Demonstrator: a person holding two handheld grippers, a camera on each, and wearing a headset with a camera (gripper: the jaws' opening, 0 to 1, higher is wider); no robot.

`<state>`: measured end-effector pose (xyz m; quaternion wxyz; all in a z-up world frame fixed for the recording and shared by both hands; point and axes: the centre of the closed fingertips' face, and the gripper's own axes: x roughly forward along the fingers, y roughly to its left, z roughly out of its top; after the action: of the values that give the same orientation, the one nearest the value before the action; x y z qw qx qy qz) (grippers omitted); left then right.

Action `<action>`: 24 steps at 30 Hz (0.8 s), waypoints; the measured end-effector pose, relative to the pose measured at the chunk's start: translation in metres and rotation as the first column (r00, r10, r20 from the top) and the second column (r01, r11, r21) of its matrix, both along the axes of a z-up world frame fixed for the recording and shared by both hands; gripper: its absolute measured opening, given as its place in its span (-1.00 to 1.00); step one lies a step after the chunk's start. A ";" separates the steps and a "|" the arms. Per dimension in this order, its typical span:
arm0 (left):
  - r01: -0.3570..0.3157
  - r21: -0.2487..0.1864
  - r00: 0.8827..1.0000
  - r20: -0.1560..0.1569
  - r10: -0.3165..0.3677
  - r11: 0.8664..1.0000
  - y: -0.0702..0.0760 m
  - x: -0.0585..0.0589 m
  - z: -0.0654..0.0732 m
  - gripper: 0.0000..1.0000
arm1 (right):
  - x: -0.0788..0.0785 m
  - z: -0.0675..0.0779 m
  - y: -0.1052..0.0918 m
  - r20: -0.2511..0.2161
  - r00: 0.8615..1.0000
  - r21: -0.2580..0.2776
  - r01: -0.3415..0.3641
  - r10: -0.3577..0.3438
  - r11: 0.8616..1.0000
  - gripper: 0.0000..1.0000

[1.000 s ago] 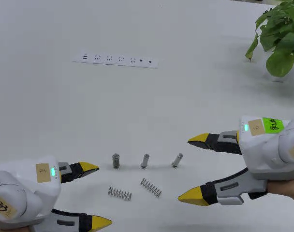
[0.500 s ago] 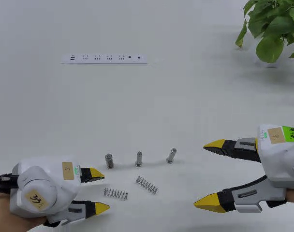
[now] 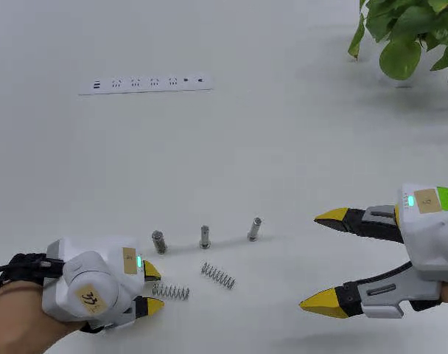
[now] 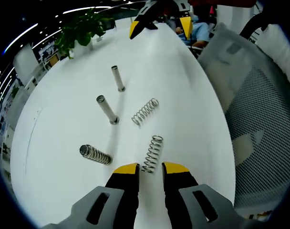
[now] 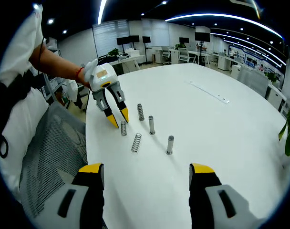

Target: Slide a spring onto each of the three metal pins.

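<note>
left gripper [image 3: 155, 287] now at near spring [image 3: 170, 292], jaws narrowly apart; right gripper [image 3: 312, 260] spread wide

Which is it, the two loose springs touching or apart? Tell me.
Apart. The left gripper view shows bare table between the nearer spring and the farther spring.

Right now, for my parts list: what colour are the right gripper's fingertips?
Yellow fingertips on the right gripper, clearest in the right gripper view.
</note>
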<state>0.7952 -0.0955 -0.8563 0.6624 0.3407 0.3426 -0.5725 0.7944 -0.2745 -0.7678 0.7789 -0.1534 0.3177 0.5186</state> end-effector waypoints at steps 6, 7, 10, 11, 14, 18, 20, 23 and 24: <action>0.004 0.021 1.000 -0.007 -0.004 1.000 0.003 0.000 -0.003 -0.69 | 0.001 0.000 -0.002 0.001 1.000 0.002 0.009 -0.009 1.000 0.47; 0.006 0.021 1.000 -0.008 -0.006 1.000 0.003 0.000 -0.003 -0.69 | 0.001 0.000 -0.002 0.000 1.000 0.003 0.009 -0.009 1.000 0.47; 0.003 0.020 1.000 -0.009 -0.003 1.000 0.004 0.000 -0.005 -0.70 | 0.000 -0.001 -0.001 -0.002 1.000 0.003 0.009 -0.009 1.000 0.47; 0.001 0.018 1.000 -0.009 -0.001 1.000 0.004 0.000 -0.005 -0.71 | 0.000 -0.001 -0.001 -0.003 1.000 0.003 0.008 -0.008 1.000 0.47; 0.000 0.020 1.000 -0.003 0.000 1.000 0.005 0.001 -0.005 -0.75 | -0.001 -0.002 0.000 -0.005 1.000 0.002 0.007 -0.007 1.000 0.46; 0.005 0.021 1.000 0.004 -0.005 1.000 0.005 0.001 -0.006 -0.76 | -0.001 -0.001 0.001 -0.004 1.000 0.006 0.009 -0.009 1.000 0.46; 0.004 0.021 1.000 0.003 -0.004 1.000 0.005 0.001 -0.006 -0.76 | -0.001 -0.001 0.002 -0.004 1.000 0.007 0.010 -0.010 1.000 0.46; 0.001 0.021 1.000 0.005 -0.001 1.000 0.006 0.001 -0.006 -0.77 | -0.002 -0.002 0.002 -0.006 1.000 0.007 0.007 -0.007 1.000 0.46; -0.001 0.020 1.000 0.006 0.001 1.000 0.005 0.001 -0.007 -0.77 | -0.003 -0.002 0.003 -0.007 1.000 0.006 0.005 -0.005 1.000 0.46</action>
<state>0.7960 -0.0900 -0.8628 0.6602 0.3491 0.3465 -0.5677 0.7918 -0.2718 -0.7698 0.7796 -0.1485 0.3191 0.5180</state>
